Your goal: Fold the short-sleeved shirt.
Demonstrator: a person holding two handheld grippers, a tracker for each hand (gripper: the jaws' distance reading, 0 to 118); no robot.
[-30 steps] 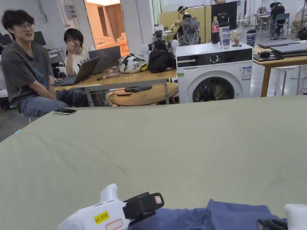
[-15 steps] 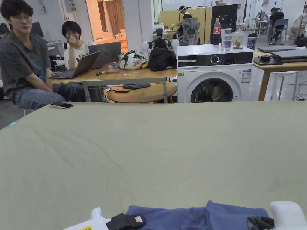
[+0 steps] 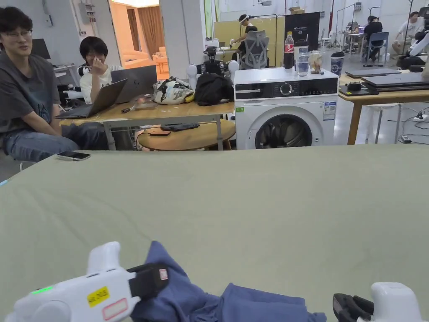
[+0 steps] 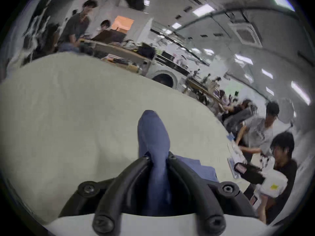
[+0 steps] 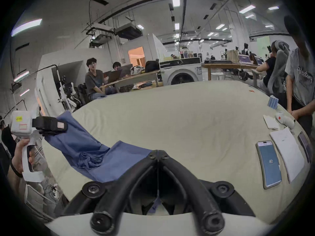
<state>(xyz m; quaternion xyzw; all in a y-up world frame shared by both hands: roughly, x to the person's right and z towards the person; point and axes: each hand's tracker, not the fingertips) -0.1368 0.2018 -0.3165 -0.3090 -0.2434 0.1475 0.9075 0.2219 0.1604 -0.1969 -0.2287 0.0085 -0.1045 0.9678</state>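
Claw tips on our left claw [image 4: 157, 158] pinch the blue shirt [image 5: 95, 154]; right claw [image 5: 158, 154] jaws meet on its edge. Bunched, partly cut off, it lies at the worktop [image 3: 251, 201] near edge.

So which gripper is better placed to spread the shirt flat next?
Left, probably: the left gripper already clamps the blue shirt and holds it raised over the bed.

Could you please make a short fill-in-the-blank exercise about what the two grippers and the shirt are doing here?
1. The left gripper is shut on the ____ shirt.
2. The right gripper has its jaws ____.
3. The shirt lies on a pale ____ cloth.
4. Behind the cloth stands a white ____ machine.

Missing words: blue; shut; green; washing
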